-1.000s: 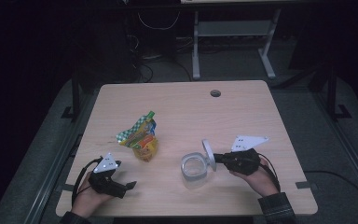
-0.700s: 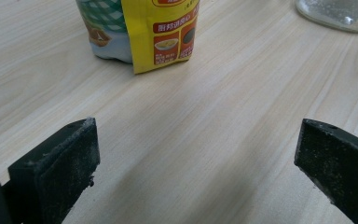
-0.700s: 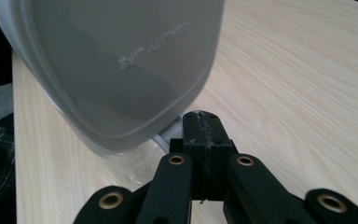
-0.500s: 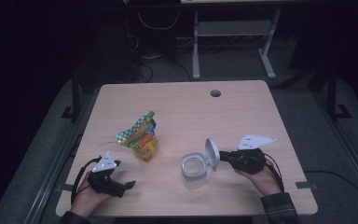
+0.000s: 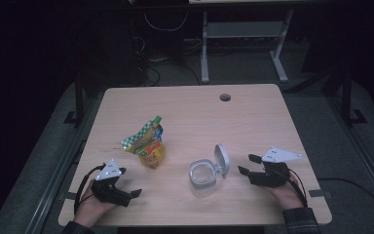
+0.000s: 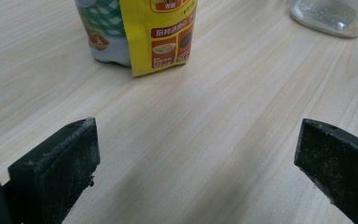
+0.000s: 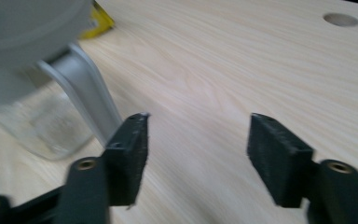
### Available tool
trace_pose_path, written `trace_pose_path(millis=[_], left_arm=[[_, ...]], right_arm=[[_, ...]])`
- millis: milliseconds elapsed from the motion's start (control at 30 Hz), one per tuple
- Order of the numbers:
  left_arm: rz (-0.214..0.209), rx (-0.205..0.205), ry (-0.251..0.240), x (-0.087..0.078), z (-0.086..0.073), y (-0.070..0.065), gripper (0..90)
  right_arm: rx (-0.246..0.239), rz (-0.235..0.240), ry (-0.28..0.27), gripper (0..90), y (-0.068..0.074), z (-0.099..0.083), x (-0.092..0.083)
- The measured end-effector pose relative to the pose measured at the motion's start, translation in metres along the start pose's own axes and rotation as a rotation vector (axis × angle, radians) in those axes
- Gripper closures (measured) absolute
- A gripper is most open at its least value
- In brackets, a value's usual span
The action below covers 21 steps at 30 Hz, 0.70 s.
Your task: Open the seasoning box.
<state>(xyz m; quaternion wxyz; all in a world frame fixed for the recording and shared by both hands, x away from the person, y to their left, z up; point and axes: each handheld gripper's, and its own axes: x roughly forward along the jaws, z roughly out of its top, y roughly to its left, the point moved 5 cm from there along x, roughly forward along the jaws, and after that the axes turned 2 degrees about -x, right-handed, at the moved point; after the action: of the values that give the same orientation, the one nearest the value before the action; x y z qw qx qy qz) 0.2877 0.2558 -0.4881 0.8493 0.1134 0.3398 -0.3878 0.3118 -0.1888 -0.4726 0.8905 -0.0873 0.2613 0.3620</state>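
Pale wood table (image 5: pixel 253 117), round hole (image 5: pixel 225 97) near far edge; dark room behind. Your left gripper (image 5: pixel 135 193) spread, empty. Your right gripper (image 5: pixel 248 164) spread beside clear jar (image 5: pixel 203 176).

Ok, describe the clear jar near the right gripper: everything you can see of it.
The jar is a small container of clear glass or plastic, standing upright on the wooden table towards its near edge. Its grey-white lid is flipped open, held by a hinge arm on the side facing the right hand-held gripper, whose jaws are spread and apart from it. The jar looks empty. The snack bag lies to its left, not touching it.
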Motion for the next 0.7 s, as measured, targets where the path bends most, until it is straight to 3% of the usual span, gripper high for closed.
trace_pose_path(millis=[267,500,700], left_arm=[[-0.013,-0.007,-0.019,-0.003,0.002,0.001,2.6],[-0.016,-0.022,-0.051,-0.009,0.008,0.003,6.2],[-0.043,-0.035,-0.088,-0.018,0.017,0.004,13.4]], right_arm=[[0.044,-0.06,0.026,15.1,0.001,-0.022,0.003],[0.032,-0.07,0.051,13.5,0.0,-0.029,0.007],[0.029,-0.095,0.052,13.6,-0.003,-0.03,0.009]])
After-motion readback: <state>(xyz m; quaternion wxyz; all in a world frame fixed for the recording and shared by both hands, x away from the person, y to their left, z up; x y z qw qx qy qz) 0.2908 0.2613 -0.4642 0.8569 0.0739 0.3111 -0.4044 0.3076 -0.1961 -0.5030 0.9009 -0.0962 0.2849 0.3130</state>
